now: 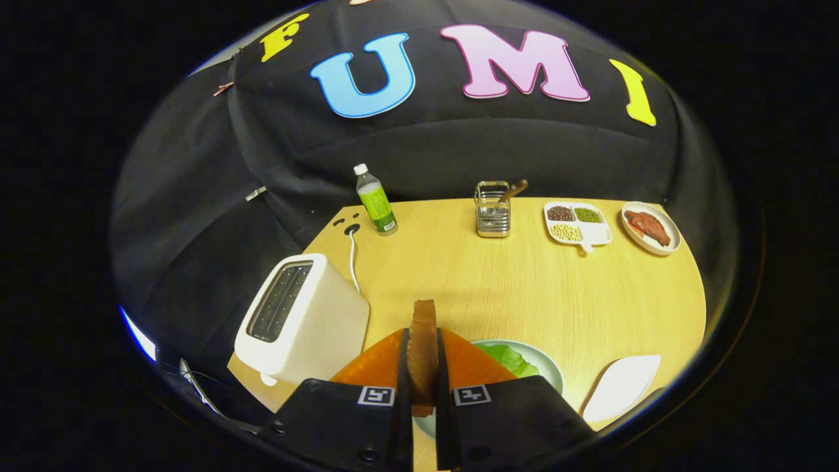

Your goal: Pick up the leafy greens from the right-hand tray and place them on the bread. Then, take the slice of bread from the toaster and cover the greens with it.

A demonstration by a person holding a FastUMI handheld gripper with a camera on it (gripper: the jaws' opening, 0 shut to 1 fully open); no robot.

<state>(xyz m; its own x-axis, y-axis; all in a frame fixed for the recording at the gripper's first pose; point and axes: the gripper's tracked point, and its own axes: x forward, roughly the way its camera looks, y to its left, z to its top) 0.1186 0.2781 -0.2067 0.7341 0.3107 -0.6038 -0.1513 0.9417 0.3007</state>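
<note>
Between the tongs (423, 367) stood a bread slice (423, 347), clamped edge-up, apparently for carrying; below lay the greens (508, 359), awaiting cover.

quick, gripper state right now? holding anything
gripper: closed on the slice of bread, held edge-up between both fingers, above the plate with the greens.

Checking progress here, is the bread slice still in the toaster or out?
Out: the gripper is shut on the bread slice, held edge-up above the plate.
</note>
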